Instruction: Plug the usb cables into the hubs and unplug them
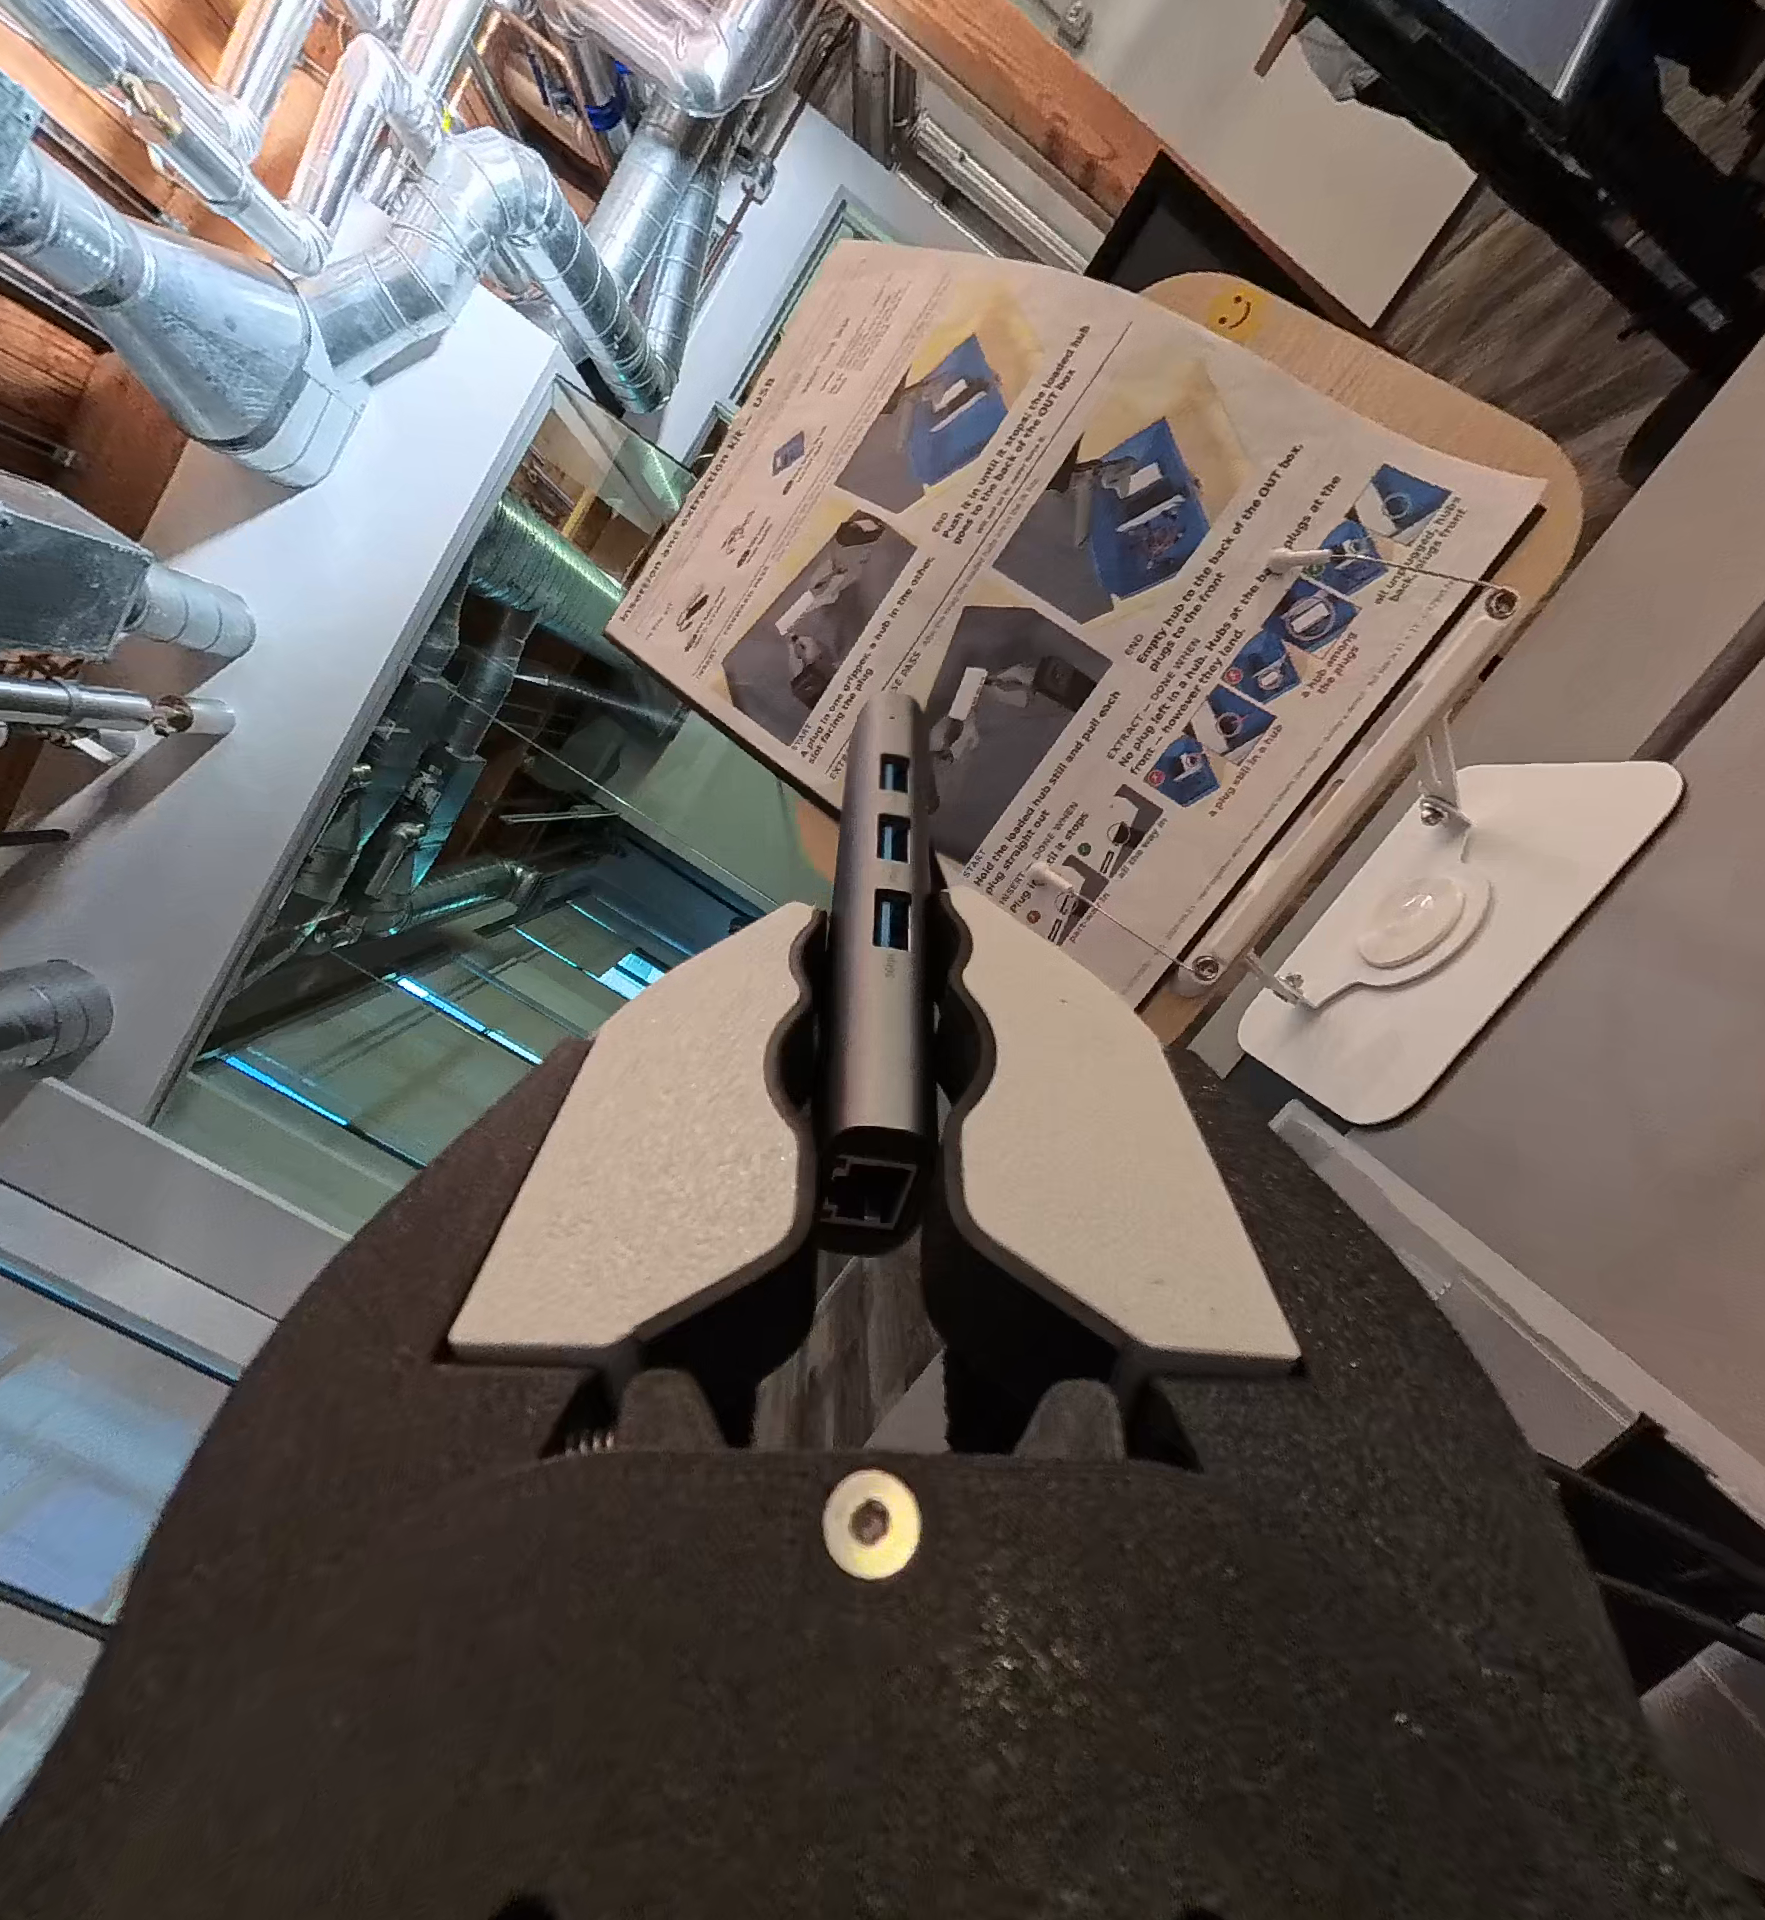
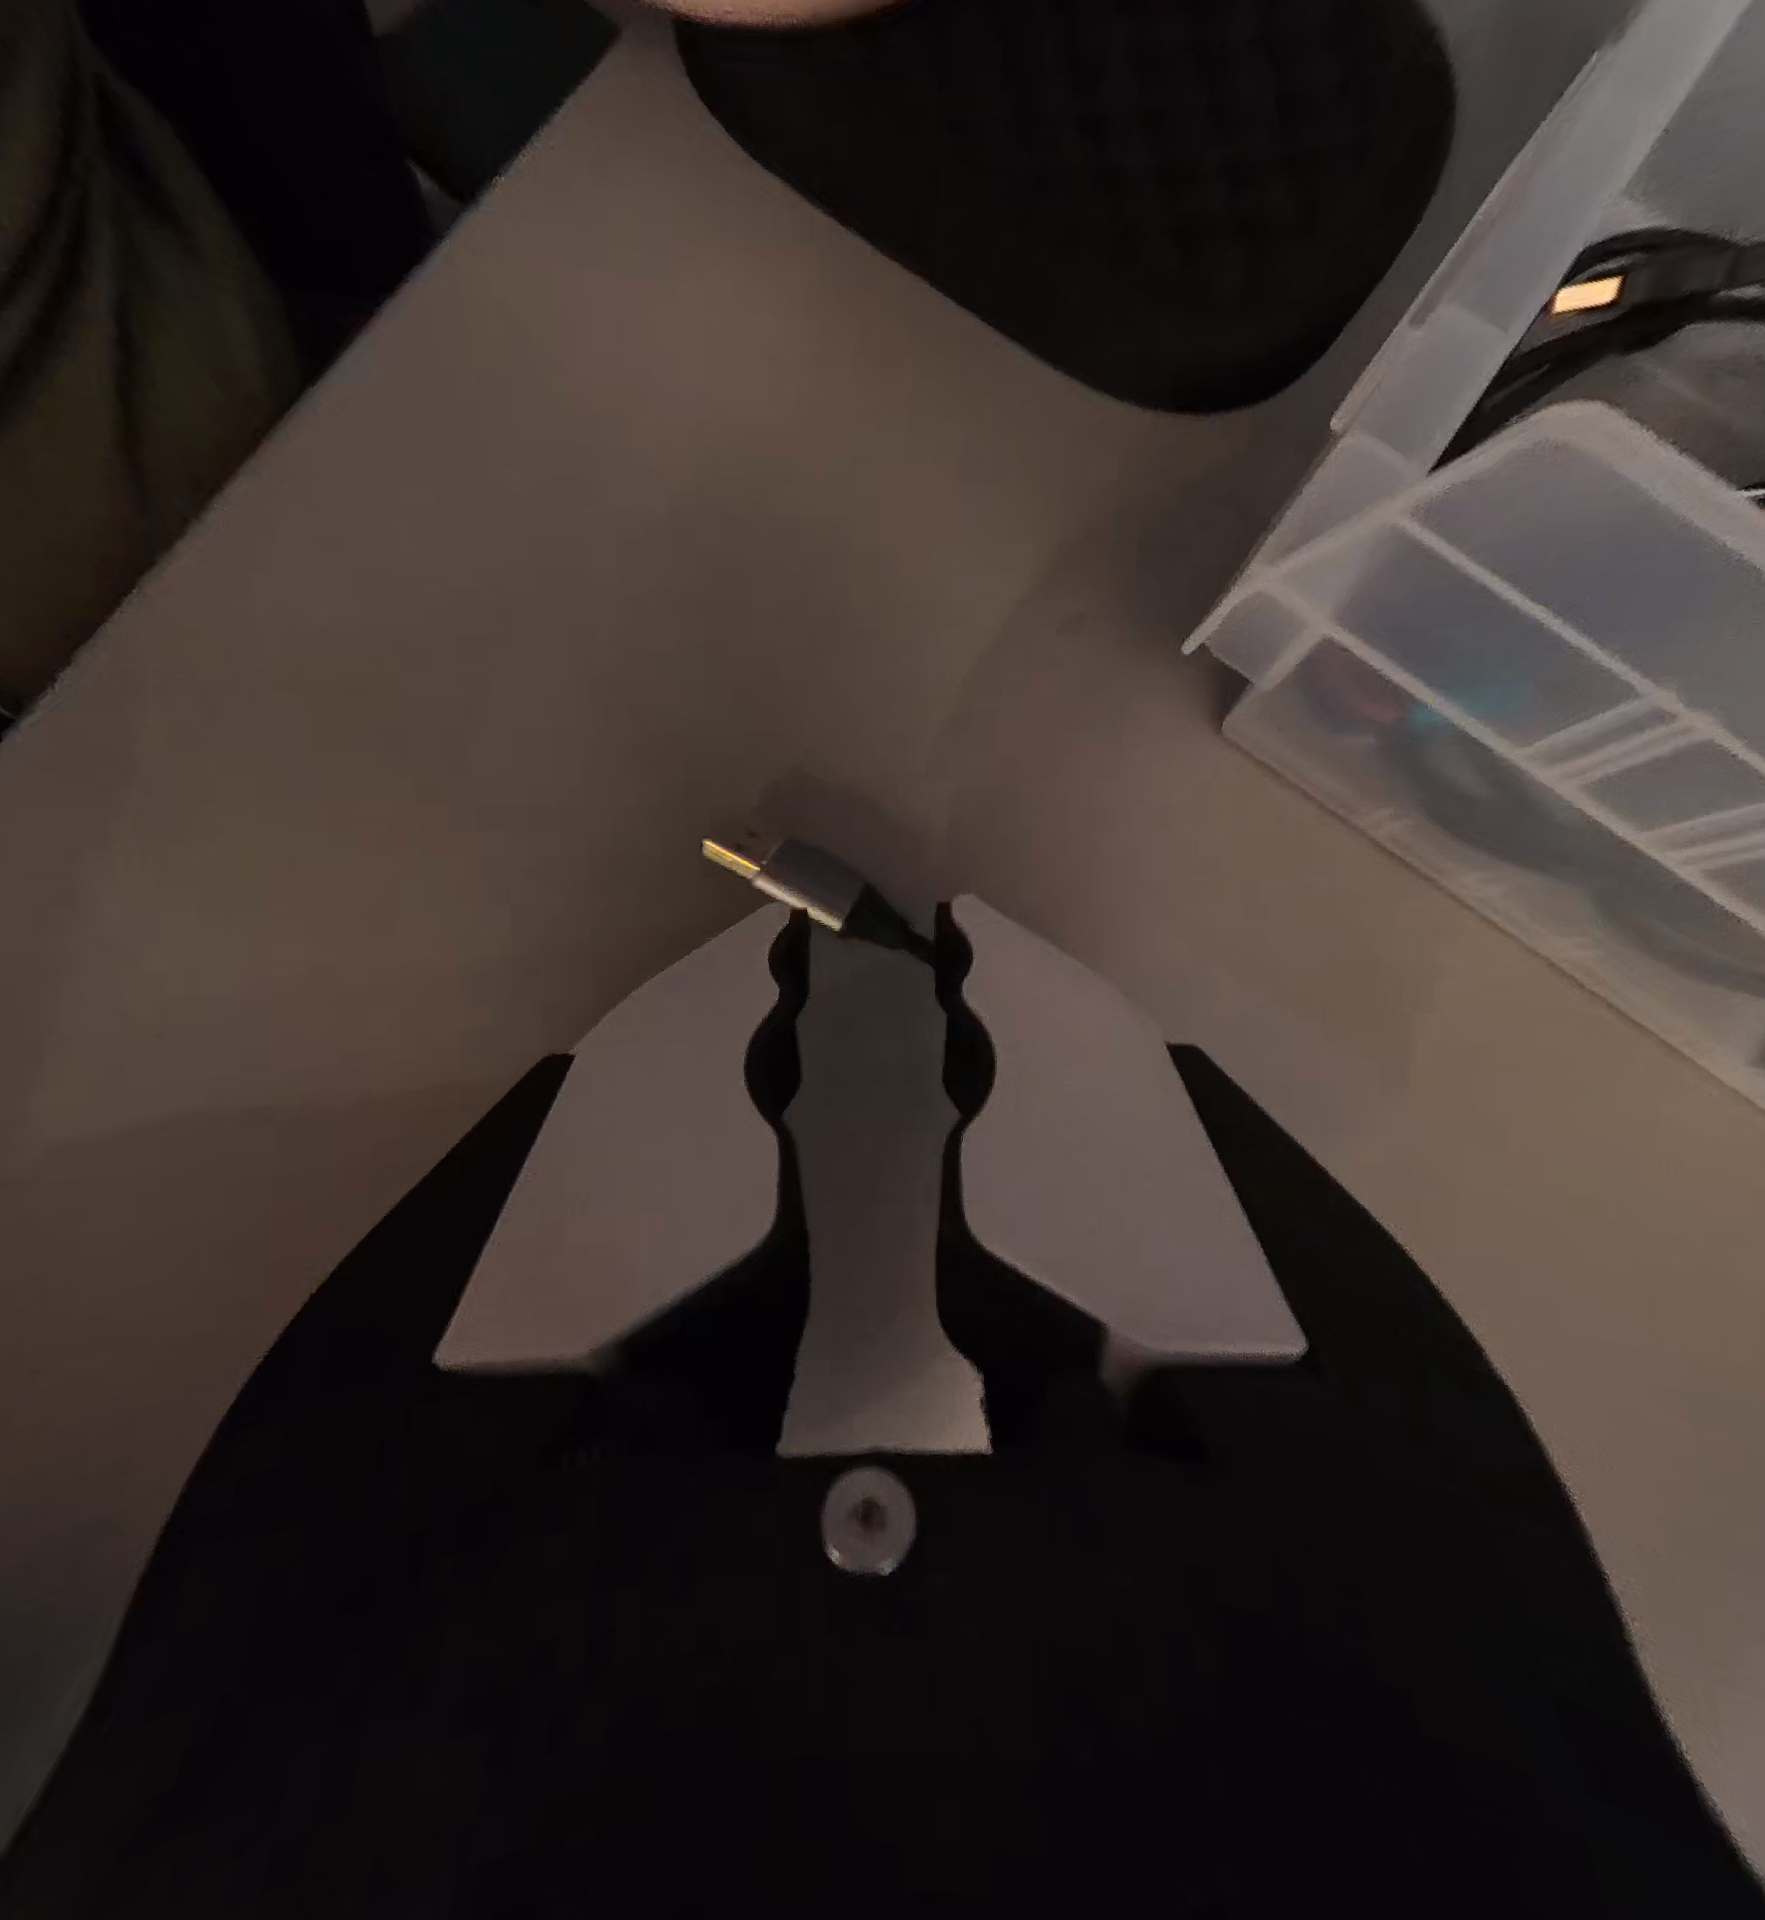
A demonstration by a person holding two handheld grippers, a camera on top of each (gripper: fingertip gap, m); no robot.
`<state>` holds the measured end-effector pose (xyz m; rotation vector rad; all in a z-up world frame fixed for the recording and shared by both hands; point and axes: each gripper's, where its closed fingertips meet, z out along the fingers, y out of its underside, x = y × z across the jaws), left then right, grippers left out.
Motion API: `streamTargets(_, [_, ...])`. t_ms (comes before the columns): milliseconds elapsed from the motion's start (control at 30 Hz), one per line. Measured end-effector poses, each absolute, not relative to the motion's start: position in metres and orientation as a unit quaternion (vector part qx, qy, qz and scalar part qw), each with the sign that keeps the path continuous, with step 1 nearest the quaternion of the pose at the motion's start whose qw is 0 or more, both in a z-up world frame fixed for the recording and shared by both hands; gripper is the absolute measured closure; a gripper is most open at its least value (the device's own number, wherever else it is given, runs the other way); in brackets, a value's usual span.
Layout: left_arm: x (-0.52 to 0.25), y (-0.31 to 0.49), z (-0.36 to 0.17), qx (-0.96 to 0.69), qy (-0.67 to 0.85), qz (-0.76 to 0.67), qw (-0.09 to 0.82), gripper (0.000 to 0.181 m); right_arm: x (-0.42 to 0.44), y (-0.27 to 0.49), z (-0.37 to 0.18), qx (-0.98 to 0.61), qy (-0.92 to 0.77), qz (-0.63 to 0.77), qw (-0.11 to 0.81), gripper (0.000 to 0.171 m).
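Observation:
My left gripper (image 1: pixel 880 930) is shut on a dark grey USB hub (image 1: pixel 873 1049) and holds it raised, pointing forward. Three blue ports face up on the hub, and a network socket sits at its near end. No cable is plugged into it. In the right wrist view, my right gripper (image 2: pixel 862 920) hangs over a grey table (image 2: pixel 545 623). A USB plug (image 2: pixel 790 873) with a grey housing and a braided cable sits slanted across the fingertips, metal tip pointing up-left. It seems pinched there, a little above the table. The view is dark.
An instruction sheet on a wooden board (image 1: pixel 1096 582) stands on a white stand (image 1: pixel 1460 935) ahead of the hub. Clear plastic bins (image 2: pixel 1584 644) holding more cables (image 2: pixel 1636 301) stand at the right of the table. A dark sleeve (image 2: pixel 1065 187) rests on the table beyond the plug. One gripper's finger ends stand about 30 cm off the other's.

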<state>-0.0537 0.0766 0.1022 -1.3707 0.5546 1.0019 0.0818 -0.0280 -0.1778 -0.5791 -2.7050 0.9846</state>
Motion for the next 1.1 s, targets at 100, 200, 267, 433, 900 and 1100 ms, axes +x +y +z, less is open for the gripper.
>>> streamTargets(100, [-0.054,0.075,0.105,-0.596,0.238,0.433,0.633,0.164,0.073,-0.030,-0.190,-0.195,-0.922,0.323,0.088,0.146])
streamTargets(200, [-0.054,0.075,0.106,-0.595,0.238,0.433,0.634,0.164,0.074,-0.037,-0.197,-0.198,-0.924,0.324,0.040,0.151])
streamTargets(267, [-0.054,0.074,0.106,-0.595,0.238,0.434,0.633,0.164,0.078,-0.035,-0.201,-0.201,-0.931,0.306,0.019,0.154])
streamTargets(433, [-0.054,0.073,0.109,-0.594,0.235,0.429,0.639,0.164,0.075,-0.022,-0.187,-0.212,-0.921,0.326,0.040,0.154])
streamTargets(900, [-0.051,0.074,0.108,-0.592,0.239,0.427,0.640,0.164,0.088,-0.019,-0.205,-0.231,-0.926,0.297,-0.013,0.158])
streamTargets(1100, [-0.050,0.075,0.107,-0.592,0.240,0.426,0.641,0.164,0.093,-0.023,-0.203,-0.210,-0.933,0.291,-0.009,0.157])
